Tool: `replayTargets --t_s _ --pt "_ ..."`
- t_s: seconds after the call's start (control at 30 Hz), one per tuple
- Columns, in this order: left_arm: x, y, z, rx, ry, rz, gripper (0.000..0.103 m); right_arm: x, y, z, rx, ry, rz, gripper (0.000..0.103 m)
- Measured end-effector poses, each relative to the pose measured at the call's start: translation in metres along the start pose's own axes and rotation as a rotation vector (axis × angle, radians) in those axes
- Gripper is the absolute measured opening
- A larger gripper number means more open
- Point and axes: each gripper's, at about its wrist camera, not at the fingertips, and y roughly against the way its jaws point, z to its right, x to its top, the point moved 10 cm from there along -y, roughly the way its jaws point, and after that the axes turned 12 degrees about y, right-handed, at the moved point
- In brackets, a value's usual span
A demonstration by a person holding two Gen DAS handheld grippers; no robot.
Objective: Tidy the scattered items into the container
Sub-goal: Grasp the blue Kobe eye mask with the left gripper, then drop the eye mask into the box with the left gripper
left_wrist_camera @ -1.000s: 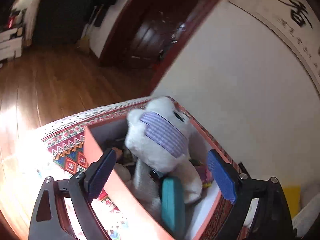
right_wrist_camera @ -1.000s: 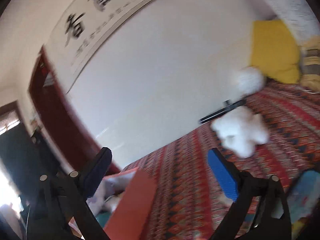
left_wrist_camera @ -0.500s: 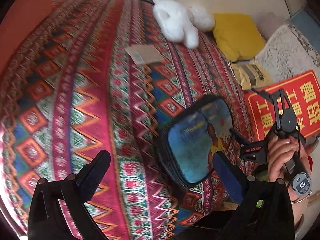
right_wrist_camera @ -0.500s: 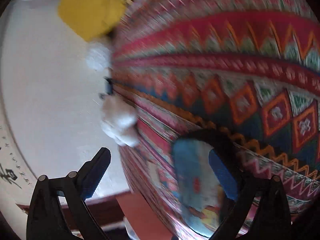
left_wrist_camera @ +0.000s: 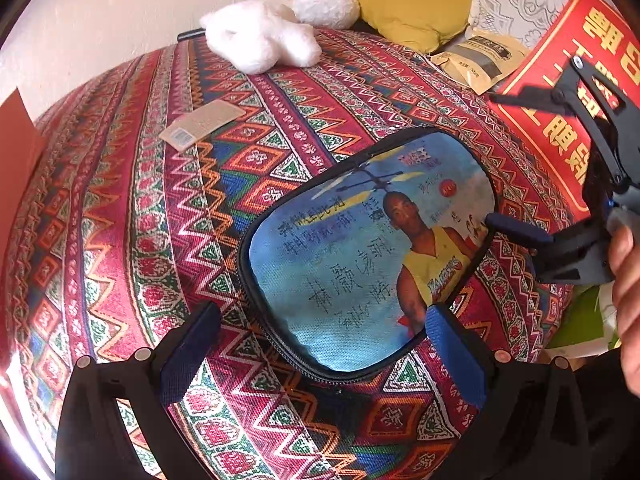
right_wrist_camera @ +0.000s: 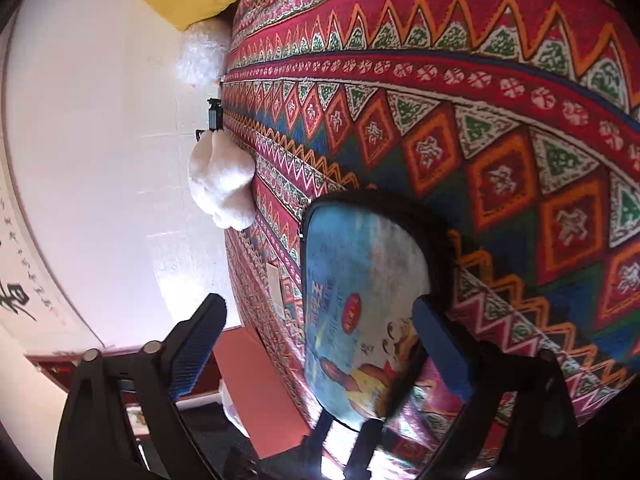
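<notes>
A blue zippered pouch (left_wrist_camera: pixel 368 252) with a printed basketball player lies on the patterned red cloth (left_wrist_camera: pixel 132 216). My left gripper (left_wrist_camera: pixel 320 344) is open just above its near edge. My right gripper (right_wrist_camera: pixel 320 340) is open around the pouch's (right_wrist_camera: pixel 352 304) other edge; it also shows in the left wrist view (left_wrist_camera: pixel 532 216) at the pouch's right side. A white plush toy (left_wrist_camera: pixel 260 40) and a small brown card (left_wrist_camera: pixel 202 124) lie farther back. The orange container (right_wrist_camera: pixel 260 392) shows at the cloth's edge.
A yellow cushion (left_wrist_camera: pixel 412 0), a white fluffy ball (left_wrist_camera: pixel 326 6) and a kraft paper bag (left_wrist_camera: pixel 476 60) sit at the back. A red sign with yellow characters (left_wrist_camera: pixel 576 92) lies at the right. A white wall (right_wrist_camera: pixel 100 160) runs behind the cloth.
My left gripper has swung away from the container with the bear to the pouch and closed in on it. My right gripper has moved onto the pouch's edge.
</notes>
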Motion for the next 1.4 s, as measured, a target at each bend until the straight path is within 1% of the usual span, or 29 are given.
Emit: replayTargets --t_s 0.07,0.17,0.27,0.33,0.4,0.43,0.5,0.53,0.57,0.6,0.63,0.73,0.83,0.87,0.9,0.93,0.97,1.0,1.03,1.1,1.17,1.2,1.23,1.27,1.3,1.33,1.4 --pt "0.000 -0.003 -0.002 -0.004 0.015 -0.003 0.103 -0.005 0.007 0.003 -0.007 0.008 0.027 0.087" --pt "0.001 -0.010 -0.003 0.001 0.006 0.001 0.103 -0.017 0.022 0.007 -0.017 0.018 0.077 0.087" --pt "0.003 -0.012 -0.003 0.003 0.006 0.008 0.103 -0.023 0.029 0.004 -0.038 0.043 0.096 0.087" --pt "0.005 -0.014 -0.004 -0.001 0.013 0.009 0.103 -0.027 0.037 0.007 -0.093 0.043 0.126 0.088" --pt "0.006 -0.016 -0.005 -0.008 0.012 0.005 0.103 -0.030 0.041 0.004 -0.114 0.054 0.163 0.091" --pt "0.007 -0.016 -0.005 -0.011 0.011 0.006 0.103 -0.029 0.038 0.001 -0.127 0.081 0.158 0.091" --pt "0.008 -0.017 -0.005 -0.012 0.007 0.008 0.103 -0.029 0.024 0.005 -0.170 0.116 0.109 0.091" --pt "0.008 -0.017 -0.004 -0.011 -0.001 0.009 0.103 -0.030 0.014 0.014 -0.180 0.087 0.079 0.091" --pt "0.009 -0.018 -0.003 -0.008 -0.010 0.010 0.103 -0.027 0.007 0.021 -0.173 0.050 0.072 0.095" --pt "0.009 -0.018 -0.002 -0.008 -0.019 0.015 0.103 -0.022 0.004 0.020 -0.137 0.022 0.095 0.102" --pt "0.010 -0.019 -0.001 -0.010 -0.026 0.015 0.103 -0.015 0.004 0.019 -0.129 0.018 0.123 0.102" --pt "0.012 -0.020 0.000 -0.024 -0.037 0.015 0.103 -0.007 -0.003 0.015 -0.179 0.057 0.131 0.102" --pt "0.014 -0.020 -0.001 -0.039 -0.031 0.015 0.103 -0.012 -0.008 0.007 -0.242 0.162 0.126 0.102" --pt "0.016 -0.020 -0.002 -0.040 -0.025 0.019 0.101 -0.012 -0.010 0.002 -0.254 0.204 0.121 0.100" --pt "0.019 -0.018 -0.005 -0.033 -0.019 0.035 0.098 -0.013 -0.013 -0.005 -0.250 0.255 0.110 0.084" --pt "0.025 -0.015 -0.010 -0.018 -0.008 0.059 0.098 -0.015 -0.020 -0.012 -0.221 0.293 0.084 0.065" --pt "0.030 -0.012 -0.016 -0.011 0.003 0.075 0.097 -0.020 -0.031 -0.018 -0.170 0.309 0.032 0.032" --pt "0.034 -0.010 -0.021 -0.024 0.015 0.073 0.097 -0.027 -0.042 -0.024 -0.114 0.311 -0.018 0.028" --pt "0.039 -0.008 -0.028 -0.049 0.040 0.073 0.095 -0.034 -0.049 -0.029 -0.092 0.329 -0.045 0.026" --pt "0.047 0.002 -0.045 -0.083 0.113 0.098 0.093 -0.045 -0.055 -0.042 -0.117 0.433 -0.053 0.023" --pt "0.053 0.020 -0.061 -0.089 0.164 0.134 0.090 -0.055 -0.058 -0.057 -0.077 0.469 -0.062 0.022" --pt "0.055 0.034 -0.066 -0.079 0.170 0.167 0.089 -0.061 -0.058 -0.066 -0.050 0.479 -0.068 0.022" --pt "0.058 0.053 -0.071 -0.058 0.162 0.213 0.084 -0.068 -0.056 -0.076 -0.022 0.498 -0.067 0.022" --pt "0.061 0.072 -0.074 -0.034 0.147 0.260 0.080 -0.074 -0.055 -0.087 0.003 0.514 -0.063 0.022" --pt "0.064 0.094 -0.079 -0.011 0.131 0.311 0.078 -0.080 -0.053 -0.099 0.034 0.526 -0.058 0.022" --pt "0.067 0.120 -0.084 0.009 0.118 0.367 0.076 -0.088 -0.050 -0.115 0.077 0.542 -0.055 0.022" --pt "0.073 0.166 -0.099 0.041 0.113 0.456 0.075 -0.104 -0.049 -0.155 0.154 0.585 -0.052 0.022"
